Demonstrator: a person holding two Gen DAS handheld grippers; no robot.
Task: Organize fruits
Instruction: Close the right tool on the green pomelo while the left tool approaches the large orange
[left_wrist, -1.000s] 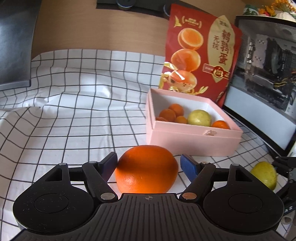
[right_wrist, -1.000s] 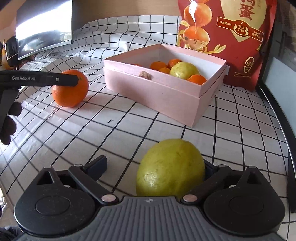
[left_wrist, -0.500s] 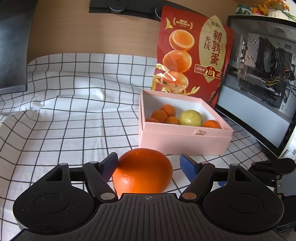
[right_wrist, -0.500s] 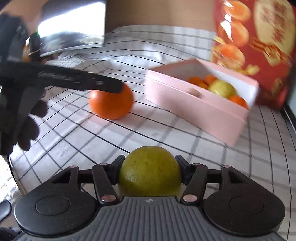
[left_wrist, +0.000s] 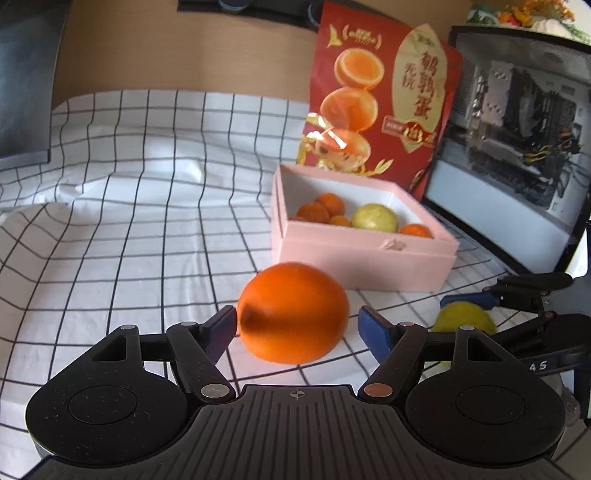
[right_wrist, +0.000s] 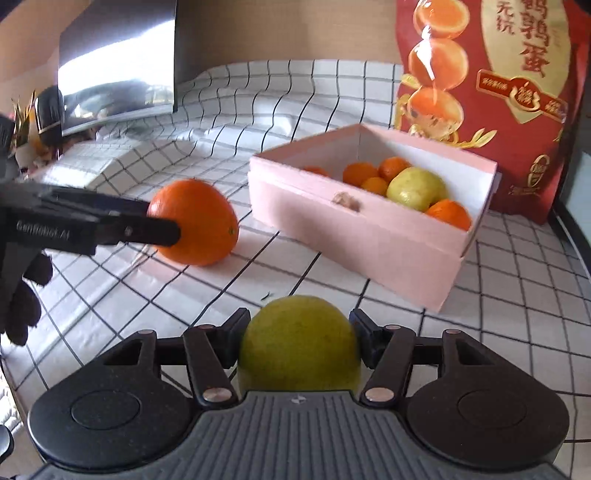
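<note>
Pink box (right_wrist: 354, 236): open-topped, on the checked cloth (left_wrist: 129, 221); a corner faces the right wrist camera; a red snack bag (left_wrist: 384, 110) stands upright just behind it
Box contents: several small oranges (right_wrist: 360, 173) and one yellow-green fruit (right_wrist: 415, 188), crowded toward the side nearest the bag; the left part of the box floor is hidden by the near wall
Large orange (left_wrist: 293, 312): outside the box, in front of its near wall and close to it; blurred in the left wrist view, so whether it rests on the cloth or is lifted I cannot tell; in the right wrist view its long axis lies roughly level, the narrower end with a small stem dot pointing toward the box
Left gripper (left_wrist: 297, 326): tilted downward toward the box; fingers standing wide on either side of the large orange; the left blue pad (left_wrist: 221, 330) is at the fruit's skin, the right pad shows a clear gap, so no squeeze; a dark gloved hand (right_wrist: 22, 291) holds it, seen at the left edge of the right wrist view
Green fruit (right_wrist: 299, 343): outside the box, in front of its nearest corner; rounded, its top pointing away from the camera toward the box
Right gripper (right_wrist: 299, 332): angled downward toward the box corner; both pads touch the sides of the green fruit; the jaws are opening slightly, with the fruit between them and filling the gap
Monitor (left_wrist: 517, 147): to the right of the box
</note>
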